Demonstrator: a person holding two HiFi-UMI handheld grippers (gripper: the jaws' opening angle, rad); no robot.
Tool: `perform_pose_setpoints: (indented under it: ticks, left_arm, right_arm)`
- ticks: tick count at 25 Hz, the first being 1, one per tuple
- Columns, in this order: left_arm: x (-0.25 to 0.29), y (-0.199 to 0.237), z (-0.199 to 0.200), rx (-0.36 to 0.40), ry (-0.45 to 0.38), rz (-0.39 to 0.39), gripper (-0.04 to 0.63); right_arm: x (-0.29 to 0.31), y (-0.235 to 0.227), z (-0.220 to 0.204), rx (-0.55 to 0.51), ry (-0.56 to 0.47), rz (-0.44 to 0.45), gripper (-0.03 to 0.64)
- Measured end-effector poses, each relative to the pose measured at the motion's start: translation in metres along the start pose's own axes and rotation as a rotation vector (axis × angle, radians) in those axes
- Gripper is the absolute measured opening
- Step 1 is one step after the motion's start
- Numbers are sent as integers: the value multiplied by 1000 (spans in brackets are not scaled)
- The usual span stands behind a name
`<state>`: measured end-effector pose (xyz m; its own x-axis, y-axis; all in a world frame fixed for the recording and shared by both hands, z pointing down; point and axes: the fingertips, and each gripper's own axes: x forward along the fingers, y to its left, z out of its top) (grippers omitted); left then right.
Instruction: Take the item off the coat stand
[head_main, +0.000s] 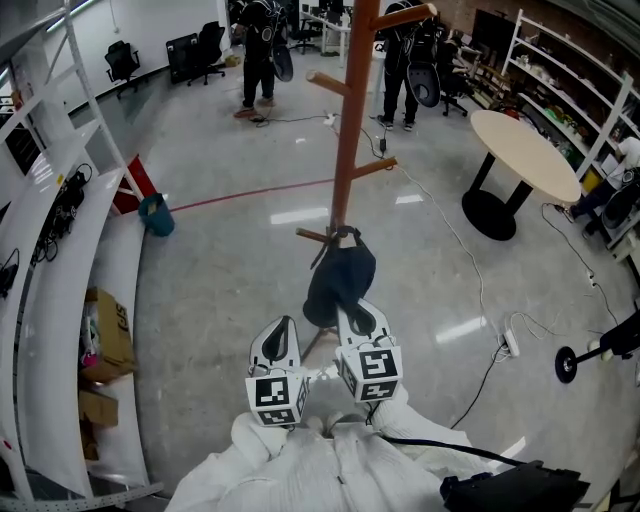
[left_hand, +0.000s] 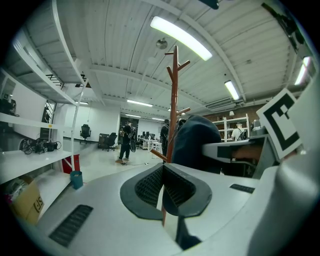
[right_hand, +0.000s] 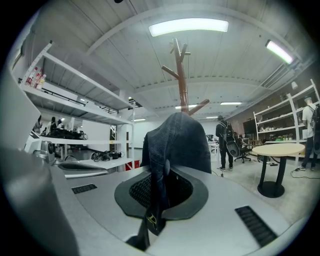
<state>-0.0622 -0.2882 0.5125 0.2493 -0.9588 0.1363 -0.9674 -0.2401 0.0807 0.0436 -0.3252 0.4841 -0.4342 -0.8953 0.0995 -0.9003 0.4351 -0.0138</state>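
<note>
A brown wooden coat stand (head_main: 347, 130) rises from the floor ahead of me. A dark blue fabric item (head_main: 340, 280) hangs by its loop at a low peg (head_main: 313, 237) of the stand. My right gripper (head_main: 357, 320) is shut on the item's lower edge. In the right gripper view the dark fabric (right_hand: 177, 140) runs down between the closed jaws of the right gripper (right_hand: 159, 197), with the coat stand (right_hand: 181, 85) behind it. My left gripper (head_main: 279, 340) hovers just left of the item, shut and empty. The left gripper view shows the left gripper (left_hand: 163, 189), the coat stand (left_hand: 173, 100) and the item (left_hand: 192, 142) to its right.
White shelving (head_main: 60, 240) with cardboard boxes (head_main: 105, 330) curves along the left. A teal bucket (head_main: 156, 215) stands on the floor. A round table (head_main: 525, 150) stands at the right, with cables and a power strip (head_main: 510, 344) on the floor. People (head_main: 258, 50) stand far back.
</note>
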Motion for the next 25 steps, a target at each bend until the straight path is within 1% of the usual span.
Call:
perform_pose_setpoints:
  ticks: [5, 11, 15, 20, 25]
  left_arm:
    - [-4, -5, -1, -6, 1, -8, 1]
    - [-7, -15, -3, -12, 5, -31, 1]
    - [-7, -25, -3, -11, 5, -55, 0]
    - [-6, -40, -4, -5, 5, -80, 0]
    - [-6, -50, -4, -7, 2, -93, 0]
  right_arm:
    - [-10, -1, -2, 2, -1, -12, 20]
    - [-25, -4, -11, 6, 21, -31, 20]
    - [-35, -10, -17, 8, 34, -52, 20]
    - [-48, -13, -29, 33, 60, -56, 20]
    - [-58, -19, -31, 31, 61, -72, 20]
